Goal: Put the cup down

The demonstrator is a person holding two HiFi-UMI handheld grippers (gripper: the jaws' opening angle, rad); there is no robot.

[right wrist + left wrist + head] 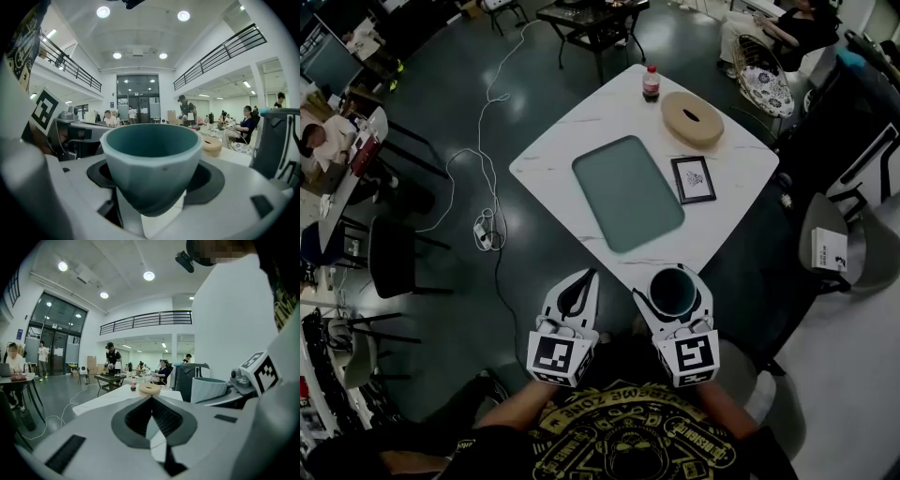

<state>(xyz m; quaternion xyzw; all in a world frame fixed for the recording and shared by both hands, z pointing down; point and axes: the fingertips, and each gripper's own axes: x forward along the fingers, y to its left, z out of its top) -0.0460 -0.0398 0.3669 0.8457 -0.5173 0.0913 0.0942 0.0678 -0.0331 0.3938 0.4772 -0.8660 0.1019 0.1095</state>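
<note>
The cup (pixel 152 164) looks matt, perhaps ceramic; the table top (pixel 581 122) glossy marble.

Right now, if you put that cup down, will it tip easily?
Maybe a little: the cup narrows toward its base below a wide rim. Its thick, stiff-looking wall suggests ceramic, so it might chip if dropped.

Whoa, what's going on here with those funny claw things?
A person works two handheld grippers. The right gripper grips a teal cup upright, just short of the near corner of the white table, not yet set down. The left gripper is shut on nothing. A green tray lies on the table.
</note>
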